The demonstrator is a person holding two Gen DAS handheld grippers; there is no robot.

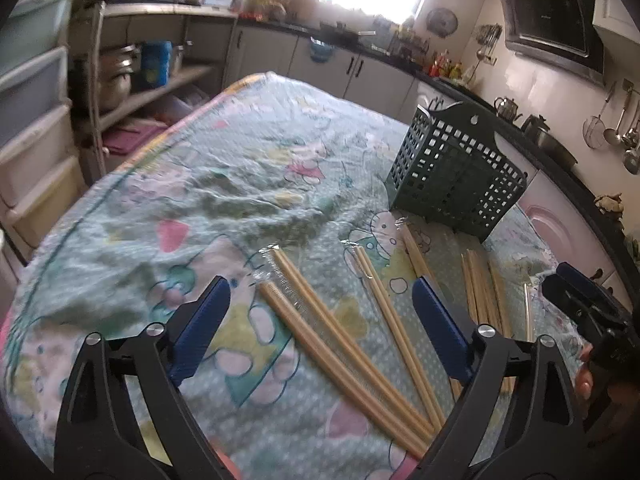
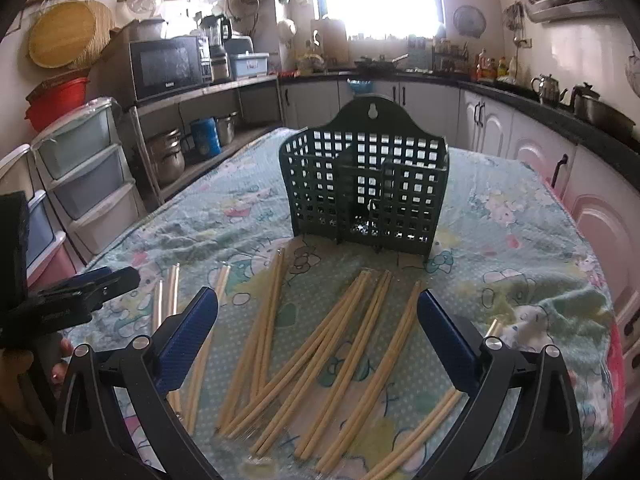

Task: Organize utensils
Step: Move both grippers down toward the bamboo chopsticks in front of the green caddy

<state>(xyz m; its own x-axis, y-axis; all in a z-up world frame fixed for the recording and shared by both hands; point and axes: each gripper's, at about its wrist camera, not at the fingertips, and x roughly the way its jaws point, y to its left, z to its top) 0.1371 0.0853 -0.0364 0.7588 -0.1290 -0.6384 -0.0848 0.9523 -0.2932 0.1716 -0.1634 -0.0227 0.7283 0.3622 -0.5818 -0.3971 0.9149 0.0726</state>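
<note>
I see both tongs wide open and holding nothing: the left gripper (image 1: 322, 316) and the right gripper (image 2: 318, 328). The chopsticks (image 2: 320, 344) lie scattered on the tablecloth (image 2: 500, 240), in front of the dark green basket (image 2: 364, 184), which stands upright.

A dark green plastic lattice utensil holder (image 2: 366, 184) stood upright on the table, its arched hanging back farthest from the right camera. In front of it, many pale wooden chopsticks (image 2: 320, 344) lay flat and scattered, several pairs in clear wrappers (image 1: 340, 332).
</note>
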